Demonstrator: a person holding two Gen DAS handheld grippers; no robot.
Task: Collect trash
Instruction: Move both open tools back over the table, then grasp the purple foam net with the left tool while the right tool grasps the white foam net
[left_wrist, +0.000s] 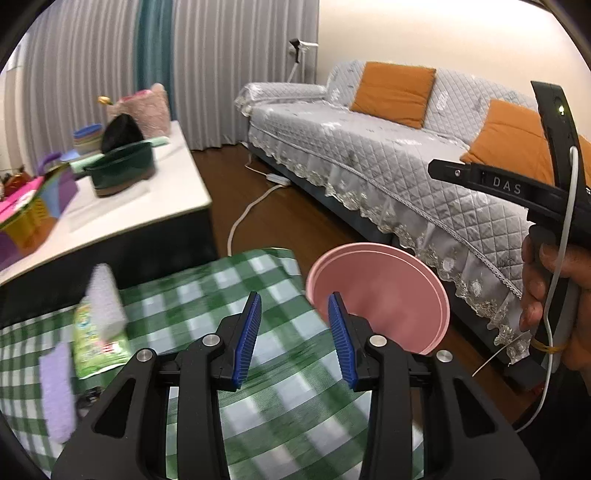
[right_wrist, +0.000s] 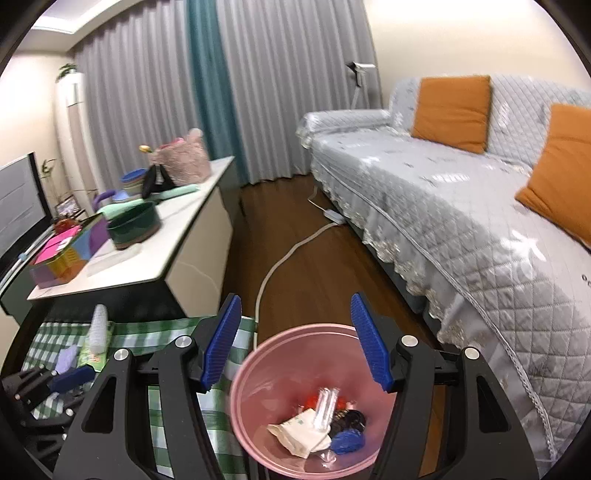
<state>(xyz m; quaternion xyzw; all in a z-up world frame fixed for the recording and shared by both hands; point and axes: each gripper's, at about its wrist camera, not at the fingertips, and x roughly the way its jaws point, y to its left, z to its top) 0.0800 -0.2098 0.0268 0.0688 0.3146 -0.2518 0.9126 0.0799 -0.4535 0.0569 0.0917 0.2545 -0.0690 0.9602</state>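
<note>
A pink trash bin (right_wrist: 258, 387) stands on the floor beside the green checked table (right_wrist: 162, 328). It holds a white wrapper (right_wrist: 299, 434), a clear plastic piece (right_wrist: 325, 408), a blue scrap (right_wrist: 347, 441) and dark bits. My right gripper (right_wrist: 295, 339) is open and empty above the bin. My left gripper (left_wrist: 294, 334) is open and empty over the table edge, with the bin (left_wrist: 384, 291) just to its right. A green packet (left_wrist: 96, 339), a white ribbed cup (left_wrist: 105, 299) and a lilac piece (left_wrist: 57, 391) lie on the table at the left.
A white low table (right_wrist: 177, 243) behind carries a dark green pot (right_wrist: 135, 225), colourful boxes (right_wrist: 62, 254) and a pink basket (right_wrist: 183, 160). A grey-covered sofa (right_wrist: 461, 221) with orange cushions is at the right. A white cable (right_wrist: 284, 262) runs along the wooden floor.
</note>
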